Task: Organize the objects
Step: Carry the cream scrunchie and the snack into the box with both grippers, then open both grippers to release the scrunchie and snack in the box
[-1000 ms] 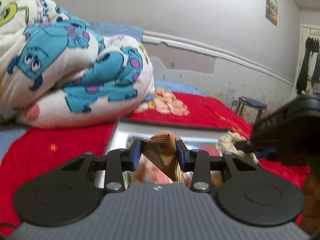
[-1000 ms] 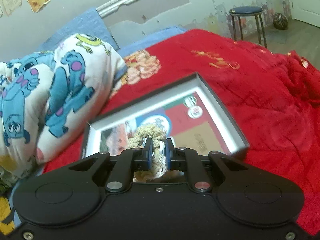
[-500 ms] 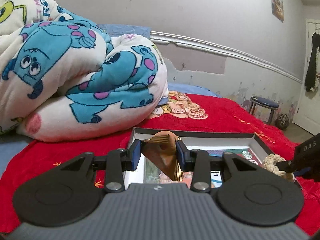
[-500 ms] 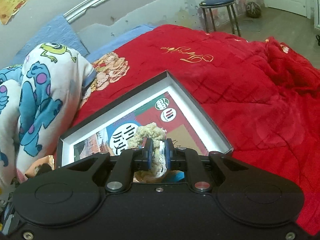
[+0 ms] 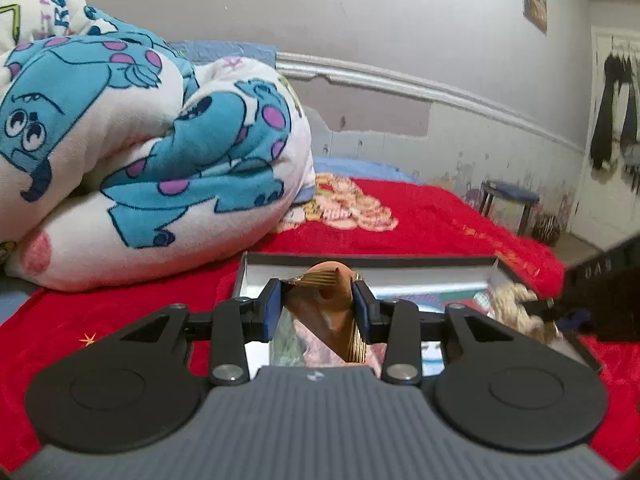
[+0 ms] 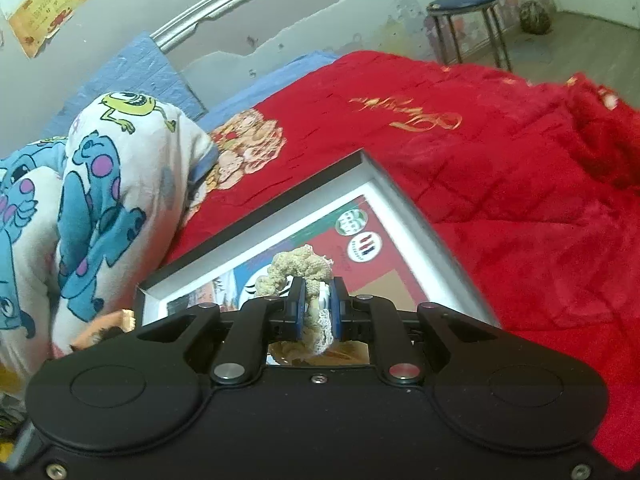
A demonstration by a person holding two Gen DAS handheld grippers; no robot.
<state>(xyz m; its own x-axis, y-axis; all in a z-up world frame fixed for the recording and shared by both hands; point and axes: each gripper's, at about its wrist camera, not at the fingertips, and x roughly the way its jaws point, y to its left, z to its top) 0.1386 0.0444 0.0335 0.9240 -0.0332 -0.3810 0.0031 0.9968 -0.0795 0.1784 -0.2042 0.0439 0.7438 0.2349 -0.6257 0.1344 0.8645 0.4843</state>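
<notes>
Since half a second ago our right gripper (image 6: 316, 304) has swung back toward the box's (image 6: 424, 236) near side. Its jaws pinch the cream scrunchie (image 6: 304, 268) above the box. Our left gripper (image 5: 316, 308) clamps the brown clip (image 5: 332, 300) over the box's left end, on the red blanket (image 6: 500, 184).

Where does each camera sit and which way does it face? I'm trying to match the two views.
Left wrist: sits on the left gripper, facing the wall and cartoon blanket; its fingers clamp a brown-gold object; the right gripper edges in at right.
Right wrist: sits on the right gripper, looking down at the bed; its fingers pinch a cream scrunchie.
Shared: shallow box, red bedspread, blanket, stool.
</notes>
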